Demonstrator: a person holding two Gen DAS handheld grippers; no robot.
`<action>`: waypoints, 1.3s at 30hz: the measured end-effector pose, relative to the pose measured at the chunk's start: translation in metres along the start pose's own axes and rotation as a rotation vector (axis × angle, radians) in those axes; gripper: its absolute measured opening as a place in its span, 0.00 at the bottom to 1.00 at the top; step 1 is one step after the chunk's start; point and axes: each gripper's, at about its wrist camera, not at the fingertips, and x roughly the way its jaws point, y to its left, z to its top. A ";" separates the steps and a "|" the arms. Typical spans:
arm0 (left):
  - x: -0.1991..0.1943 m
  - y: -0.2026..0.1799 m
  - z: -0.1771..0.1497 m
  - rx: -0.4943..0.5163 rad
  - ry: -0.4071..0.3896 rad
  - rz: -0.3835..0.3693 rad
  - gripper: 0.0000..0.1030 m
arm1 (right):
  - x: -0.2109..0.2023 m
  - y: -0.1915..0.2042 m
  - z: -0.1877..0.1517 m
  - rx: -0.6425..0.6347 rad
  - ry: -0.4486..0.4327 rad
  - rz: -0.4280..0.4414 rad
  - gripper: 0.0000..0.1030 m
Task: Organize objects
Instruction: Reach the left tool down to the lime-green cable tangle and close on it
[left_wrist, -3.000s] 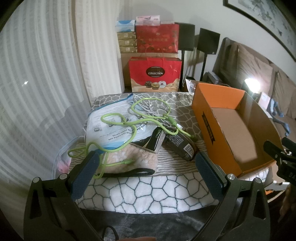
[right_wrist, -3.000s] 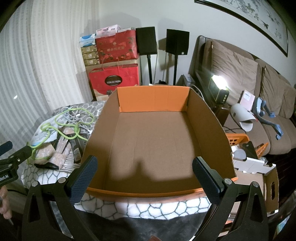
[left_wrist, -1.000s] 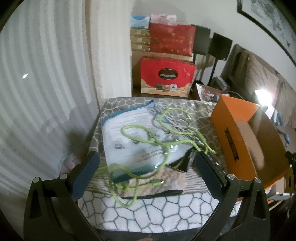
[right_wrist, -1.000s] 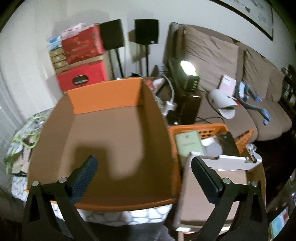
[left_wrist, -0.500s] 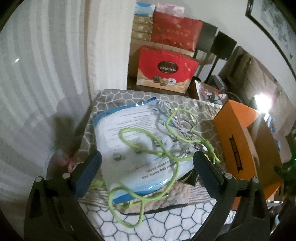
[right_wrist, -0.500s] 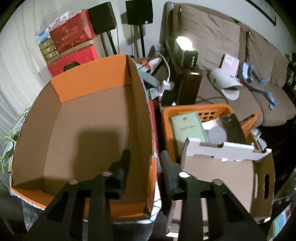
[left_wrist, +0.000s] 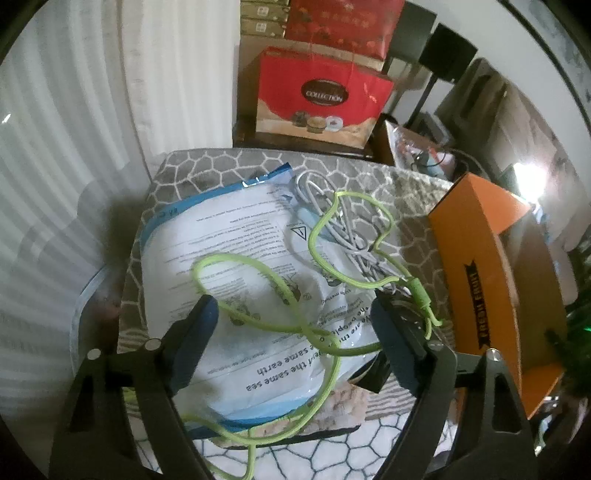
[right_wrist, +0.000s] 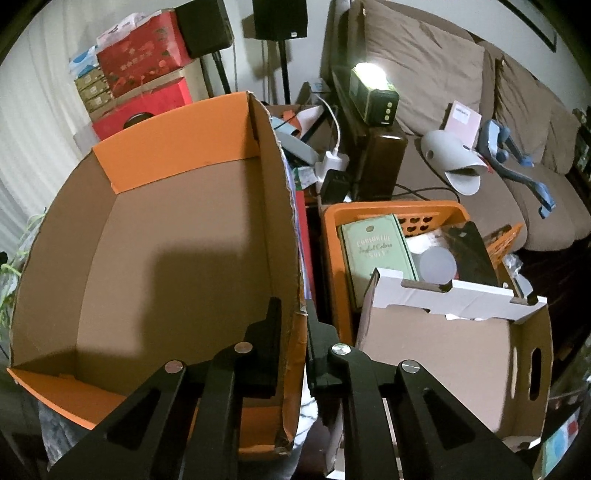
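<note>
Behind your table (left_wrist: 207, 166) with its grey honeycomb cloth you have white curtains, red gift boxes and a brown sofa. Your right gripper (right_wrist: 293, 317) has its jaws together, clamped on the right wall of the orange box (right_wrist: 177, 236), close to the near right corner, with one jaw inside the box and one outside. The box is empty and sits at the right edge of the table. Hold it tight and keep it from sliding, so it is ready to take things. Your left gripper (left_wrist: 291, 325) hangs over the pile on the left half of the table, and its jaws are closing. Between them lie the white plastic bag (left_wrist: 236, 280) with blue edges and a loop of the green cord (left_wrist: 258, 267), but the pads do not look like they are pressing on anything yet. The green cord runs all over the bag and crosses the grey cable (left_wrist: 343, 236) near the far right part of the pile. It looks tangled, so if you pull fast, other things may come along. Pick one thing only. Go low, pinch it well, then lift slowly and see what follows. Carry it right, over the near wall of the box, and let it go inside.
</note>
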 end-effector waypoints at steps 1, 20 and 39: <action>-0.005 0.003 -0.002 -0.003 -0.013 -0.007 0.80 | 0.000 0.000 0.000 0.000 0.000 0.001 0.11; -0.052 0.087 -0.044 -0.130 -0.001 -0.069 0.82 | -0.001 0.005 -0.002 -0.009 -0.009 -0.010 0.12; -0.023 0.041 -0.097 0.116 -0.058 -0.082 0.59 | -0.001 0.003 -0.004 0.001 -0.012 0.001 0.13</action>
